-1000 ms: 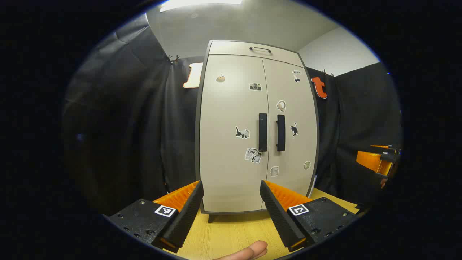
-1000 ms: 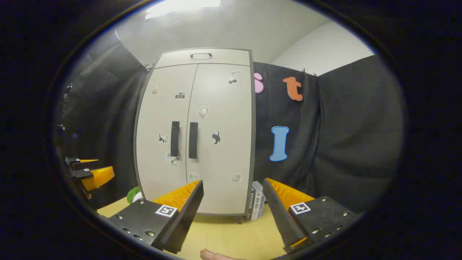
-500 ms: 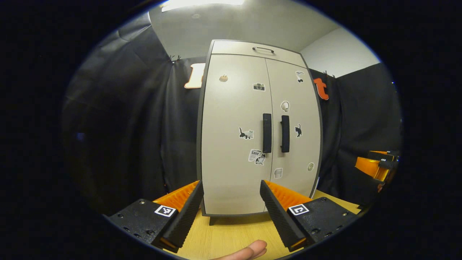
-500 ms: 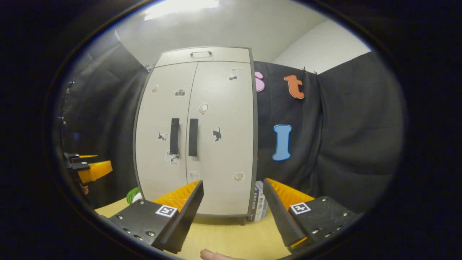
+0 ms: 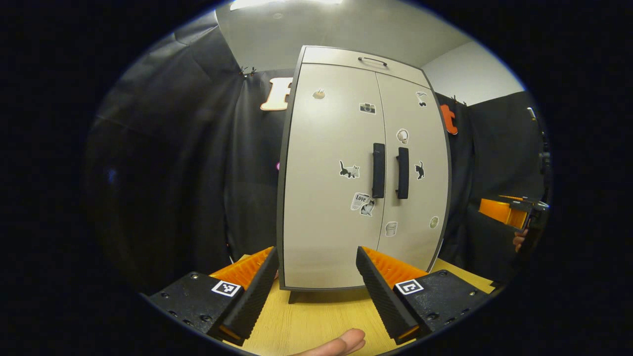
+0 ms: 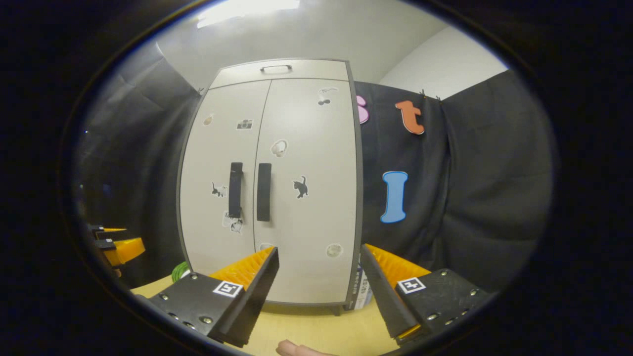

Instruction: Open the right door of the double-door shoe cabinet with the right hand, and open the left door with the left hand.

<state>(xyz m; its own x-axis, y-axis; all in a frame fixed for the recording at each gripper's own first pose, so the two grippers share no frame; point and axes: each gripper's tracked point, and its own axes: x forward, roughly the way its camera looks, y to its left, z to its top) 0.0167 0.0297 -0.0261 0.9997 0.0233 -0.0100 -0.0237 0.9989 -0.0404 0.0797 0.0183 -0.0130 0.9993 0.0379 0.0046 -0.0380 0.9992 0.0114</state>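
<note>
Both doors of the shoe cabinet were closed, left gripper and right gripper spread wide, empty, short of the handles.

The cabinet has smooth, matt pale doors, like laminated board, with a dark matt frame, matt black handles that look plastic, and paper-like stickers. It stands on a table of light wood grain with a faint sheen. The cloth behind is soft, matt, creased.
</note>
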